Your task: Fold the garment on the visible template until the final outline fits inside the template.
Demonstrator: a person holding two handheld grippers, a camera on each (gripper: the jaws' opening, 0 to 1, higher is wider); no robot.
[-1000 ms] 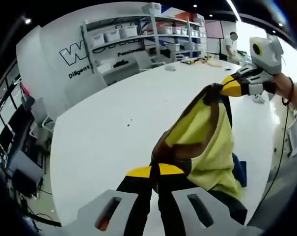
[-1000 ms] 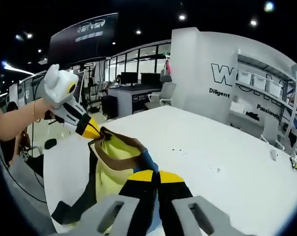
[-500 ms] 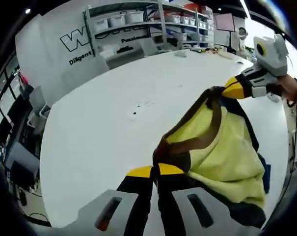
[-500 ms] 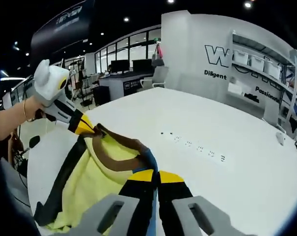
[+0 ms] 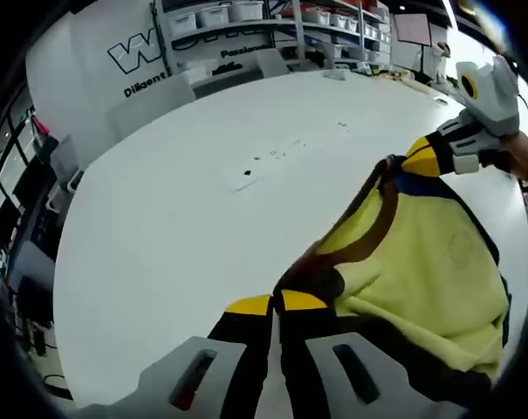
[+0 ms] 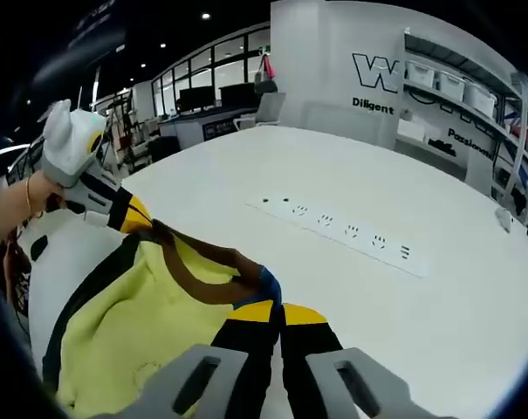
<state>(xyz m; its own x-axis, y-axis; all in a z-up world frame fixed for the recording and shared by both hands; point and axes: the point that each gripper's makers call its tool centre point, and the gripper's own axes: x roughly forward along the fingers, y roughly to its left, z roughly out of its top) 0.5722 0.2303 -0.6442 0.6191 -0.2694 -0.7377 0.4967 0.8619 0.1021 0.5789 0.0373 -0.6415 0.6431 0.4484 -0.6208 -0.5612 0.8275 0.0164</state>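
Clamping the yellow garment point(image 5: 421, 262) apparently by its collar, both hand-held grippers point(image 5: 275, 301) point(image 6: 277, 307) hold it above the white table point(image 5: 185, 218)

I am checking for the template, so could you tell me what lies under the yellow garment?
Around the yellow garment, held up by the left gripper and right gripper, only bare white table shows. Whatever lies beneath the cloth is covered; no template outline shows.
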